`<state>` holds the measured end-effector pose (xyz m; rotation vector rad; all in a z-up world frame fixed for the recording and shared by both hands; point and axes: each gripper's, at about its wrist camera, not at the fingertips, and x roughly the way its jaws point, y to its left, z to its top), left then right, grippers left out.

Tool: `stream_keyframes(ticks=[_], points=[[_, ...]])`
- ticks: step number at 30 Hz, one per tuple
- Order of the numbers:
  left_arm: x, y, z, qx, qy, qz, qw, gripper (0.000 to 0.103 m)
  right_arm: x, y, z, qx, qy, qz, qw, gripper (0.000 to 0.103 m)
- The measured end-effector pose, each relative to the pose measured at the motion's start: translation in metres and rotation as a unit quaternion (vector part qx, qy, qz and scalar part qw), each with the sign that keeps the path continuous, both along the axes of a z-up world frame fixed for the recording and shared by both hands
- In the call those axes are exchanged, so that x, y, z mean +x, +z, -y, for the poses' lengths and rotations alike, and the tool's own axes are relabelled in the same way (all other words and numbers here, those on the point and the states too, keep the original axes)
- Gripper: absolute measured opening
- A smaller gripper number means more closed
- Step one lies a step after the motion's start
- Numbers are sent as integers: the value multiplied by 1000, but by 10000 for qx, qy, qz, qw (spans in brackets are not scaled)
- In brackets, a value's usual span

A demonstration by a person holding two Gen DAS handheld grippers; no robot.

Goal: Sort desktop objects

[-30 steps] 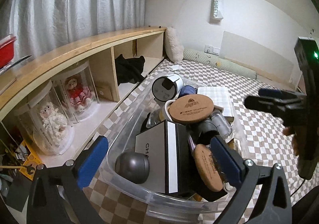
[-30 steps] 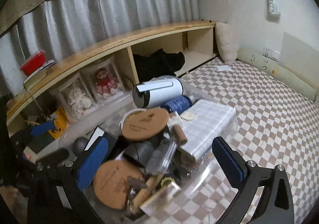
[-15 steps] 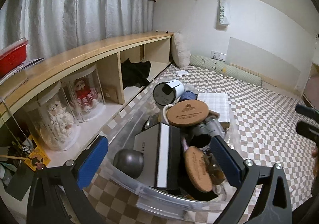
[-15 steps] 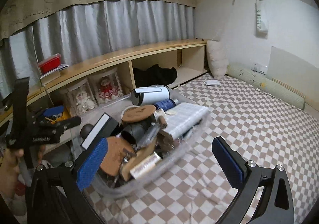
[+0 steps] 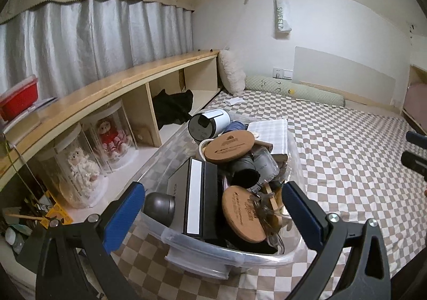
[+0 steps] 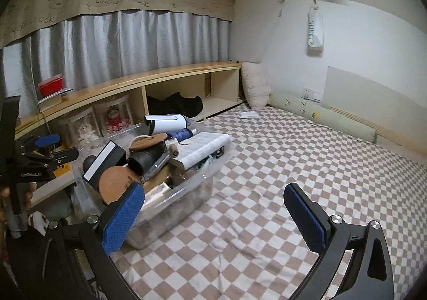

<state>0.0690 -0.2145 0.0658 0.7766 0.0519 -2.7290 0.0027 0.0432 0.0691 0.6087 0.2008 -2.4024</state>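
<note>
A clear plastic bin [image 5: 226, 254] [image 6: 186, 193] heaped with desk items sits on the checkered bed cover. In it lie a black-and-white box [image 5: 196, 201], two round cork lids [image 5: 228, 146], a grey ball [image 5: 159, 206], a white cylinder device [image 5: 209, 124] [image 6: 165, 124], a black tube [image 5: 244, 170] and a folded checked cloth [image 5: 269, 134] [image 6: 200, 148]. My left gripper [image 5: 213, 217] hangs open just above the bin's near end. My right gripper [image 6: 213, 220] is open over the bed to the right of the bin, holding nothing.
A long wooden shelf [image 5: 112, 89] runs along the left with doll cases [image 5: 109, 137], black cloth [image 5: 173, 108] and a red box [image 5: 18, 97] on top. A pillow [image 6: 254, 86] and green bolster [image 6: 320, 118] lie at the far wall. The checkered bed [image 6: 307, 166] spreads right.
Both grippers have drawn back and up from the bin. The right gripper has moved off to the right, so the bin now sits left of its fingers.
</note>
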Motion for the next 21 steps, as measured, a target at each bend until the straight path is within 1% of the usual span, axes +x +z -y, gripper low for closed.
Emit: stream_keyframes(ticks=[4, 9, 14, 21], points=[[-2, -5, -6, 21, -55, 70, 10000, 103, 4, -3, -8, -8, -127, -82, 9999, 103], [-1, -8, -16, -53, -106, 76, 9999, 103, 3, -10, -15, -23, -201, 89, 9998, 103], [-1, -10, -22, -77, -158, 87, 9998, 103, 5, -14, -17, 69, -247, 45, 9997, 103], [-1, -12, -29, -83, -224, 131, 9996, 103, 8, -17, -19, 53, -268, 88, 9996, 103]])
